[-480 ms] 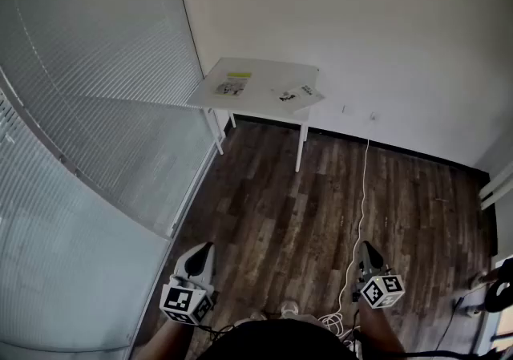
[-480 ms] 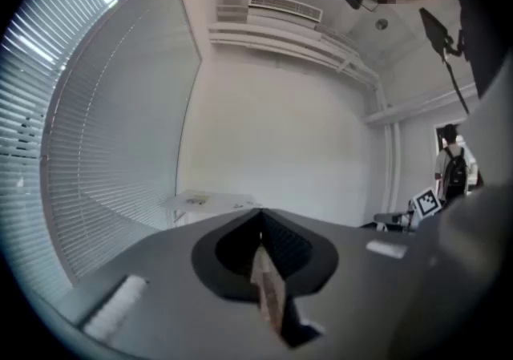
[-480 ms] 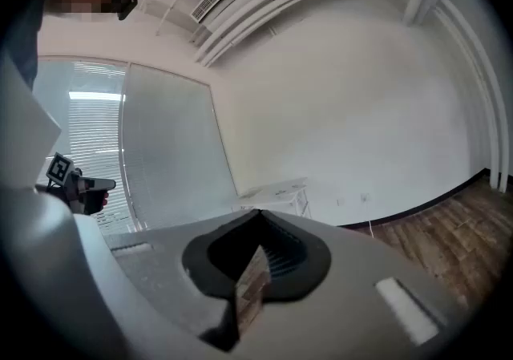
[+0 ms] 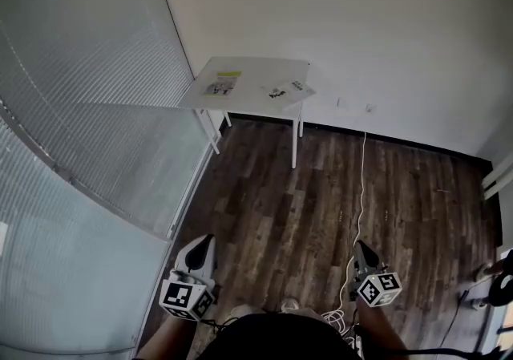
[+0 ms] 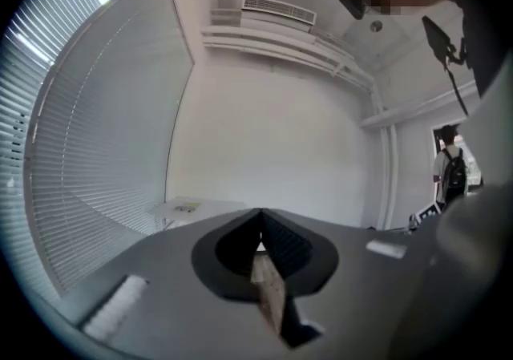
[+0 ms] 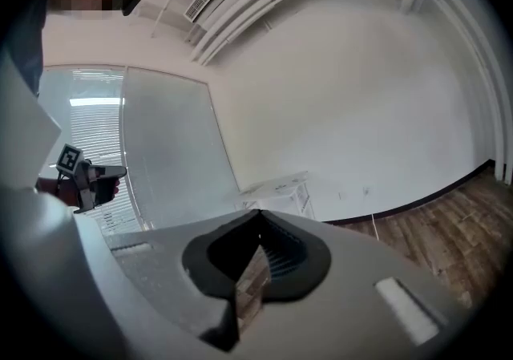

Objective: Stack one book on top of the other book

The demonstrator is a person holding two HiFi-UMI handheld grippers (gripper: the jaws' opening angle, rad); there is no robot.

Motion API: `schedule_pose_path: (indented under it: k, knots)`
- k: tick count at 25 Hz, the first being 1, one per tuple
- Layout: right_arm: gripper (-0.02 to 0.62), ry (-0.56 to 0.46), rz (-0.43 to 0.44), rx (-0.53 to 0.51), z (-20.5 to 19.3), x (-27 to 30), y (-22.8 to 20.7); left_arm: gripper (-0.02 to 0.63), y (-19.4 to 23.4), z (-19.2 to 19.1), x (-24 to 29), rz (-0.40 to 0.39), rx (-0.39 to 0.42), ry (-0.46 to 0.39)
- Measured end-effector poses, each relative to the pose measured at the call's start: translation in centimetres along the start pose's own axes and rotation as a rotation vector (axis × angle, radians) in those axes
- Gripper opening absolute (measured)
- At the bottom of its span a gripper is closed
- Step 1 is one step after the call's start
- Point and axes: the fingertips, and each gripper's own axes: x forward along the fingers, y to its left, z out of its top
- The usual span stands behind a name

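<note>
Far ahead in the room's corner stands a small white table (image 4: pixel 250 71). Two flat books lie apart on its top: one with a yellow patch (image 4: pixel 222 83) on the left, one with dark print (image 4: pixel 287 91) at the right edge. My left gripper (image 4: pixel 206 243) and right gripper (image 4: pixel 358 247) hang low over the wooden floor, far short of the table, both shut and empty. The left gripper view shows the shut left gripper (image 5: pixel 259 227) with the table (image 5: pixel 192 208) small beyond it. The right gripper view shows the shut right gripper (image 6: pixel 256 227) and the table (image 6: pixel 276 187) in the distance.
A frosted glass partition with blinds (image 4: pixel 80 110) runs along the left. A white cable (image 4: pixel 362 182) trails over the dark wood floor (image 4: pixel 288 206) from the wall to my feet. A person with a backpack (image 5: pixel 449 175) stands at the far right in the left gripper view.
The head view has shifted a little, so the table sits slightly further left. Both grippers keep their places and stay shut.
</note>
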Motion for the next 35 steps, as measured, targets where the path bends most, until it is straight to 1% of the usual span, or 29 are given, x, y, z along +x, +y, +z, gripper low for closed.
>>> schedule_pose_path:
  k: [2, 4, 6, 8, 10, 13, 17, 20, 23, 28, 32, 35]
  knots:
    - [0.002, -0.009, 0.021, 0.017, -0.2, -0.2, -0.6, 0.005, -1.0, 0.1, 0.3, -0.005, -0.006, -0.014]
    - [0.002, -0.025, 0.066, 0.031, -0.3, 0.1, -0.9, 0.005, -1.9, 0.2, 0.8, -0.010, -0.004, -0.028]
    - [0.002, -0.044, 0.119, 0.040, 0.0, 0.4, -0.4, 0.005, -2.1, 0.1, 1.3, -0.014, 0.013, -0.004]
    - [0.006, -0.043, 0.143, 0.028, 0.3, 0.8, 0.5, 0.005, -2.0, -0.3, 1.3, -0.017, 0.043, 0.042]
    - [0.006, -0.021, 0.132, 0.006, -0.1, 1.7, 1.1, 0.005, -1.2, -0.6, 1.5, -0.010, 0.042, 0.057]
    - [0.006, 0.000, 0.086, -0.003, -0.6, 3.2, 0.7, 0.005, 0.8, -1.4, 2.5, 0.001, 0.032, 0.046]
    - [0.006, 0.029, 0.044, -0.018, 0.0, 5.4, 0.4, 0.005, 2.9, -1.2, 5.8, -0.027, 0.000, 0.061]
    - [0.006, 0.059, 0.017, -0.027, 0.3, 8.0, 0.6, 0.005, 5.3, -1.2, 8.3, -0.048, -0.014, 0.069]
    - [0.006, 0.052, -0.011, -0.017, 2.0, 11.3, 1.1, 0.005, 8.2, -0.8, 11.3, -0.060, -0.035, 0.085]
    - [0.006, 0.047, -0.018, -0.023, 4.1, 17.5, 2.5, 0.005, 12.4, 1.6, 16.9, -0.096, -0.047, 0.054]
    - [0.006, 0.044, -0.033, -0.031, 4.8, 20.8, 3.5, 0.005, 14.8, 3.3, 19.6, -0.133, -0.018, 0.020]
    - [0.006, 0.030, -0.057, -0.017, 5.3, 22.8, 3.7, 0.005, 17.4, 4.1, 21.0, -0.110, -0.008, -0.014]
